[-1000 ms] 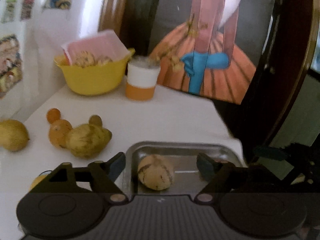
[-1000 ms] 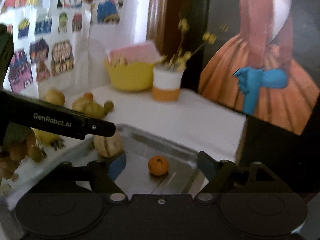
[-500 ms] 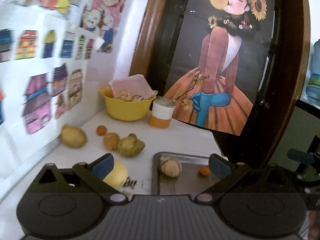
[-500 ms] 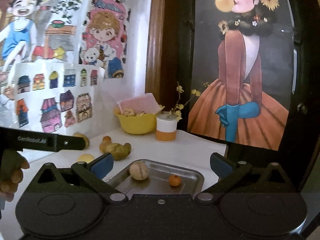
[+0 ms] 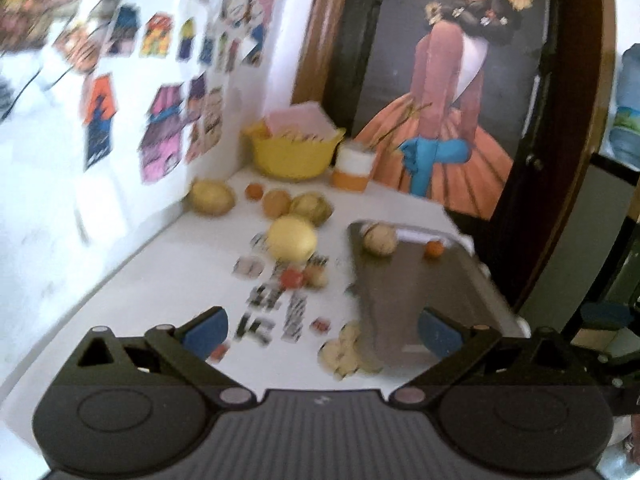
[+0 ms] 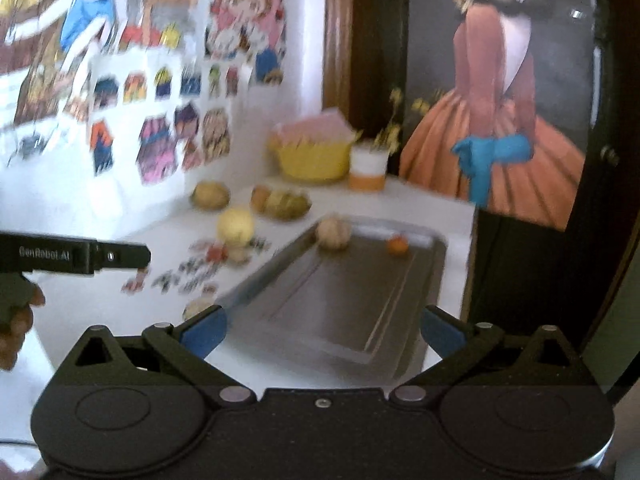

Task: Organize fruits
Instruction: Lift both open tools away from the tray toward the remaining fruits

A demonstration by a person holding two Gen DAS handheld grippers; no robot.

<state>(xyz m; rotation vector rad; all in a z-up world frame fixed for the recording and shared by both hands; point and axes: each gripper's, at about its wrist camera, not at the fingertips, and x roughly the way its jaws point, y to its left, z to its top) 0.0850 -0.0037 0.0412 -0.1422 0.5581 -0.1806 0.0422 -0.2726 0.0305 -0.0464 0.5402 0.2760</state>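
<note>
Fruits sit in two groups: two on the metal tray (image 6: pixel 360 304), rest loose on the white table (image 5: pixel 168 304). On the tray, far end, well ahead of both sets of jaws: a tan striped melon (image 6: pixel 333 233) at the far-left corner and a small orange (image 6: pixel 397 245) to its right, apart from each other. Rest of tray bare.

Left gripper (image 5: pixel 323 334) hangs above the table w/ jaws spread wide, nothing between them; near end of the tray lies just ahead of the right jaw. Ahead and slightly left of it, a round yellow fruit (image 5: pixel 291 238); beyond that a greenish-yellow fruit (image 5: pixel 311 209) touching an orange fruit (image 5: pixel 276 203), a tiny orange one (image 5: pixel 254 191), and a yellow-brown fruit (image 5: pixel 211 197) by the wall. Small red and pale bits (image 5: pixel 300 278) lie among printed stickers (image 5: pixel 260 304) on the table; too blurred to ID. Pale lumpy thing (image 5: pixel 347 350) sits beside the tray's near-left edge, unclear what.

Right gripper (image 6: pixel 323 332) also has jaws spread wide, empty, w/ the tray's near end between them. Left gripper's black body shows at far left of that view, a hand (image 6: pixel 16 320) around its grip.

Far back: yellow bowl (image 5: pixel 294 156) w/ pink paper, white-and-orange cup (image 5: pixel 354 169) beside it.
</note>
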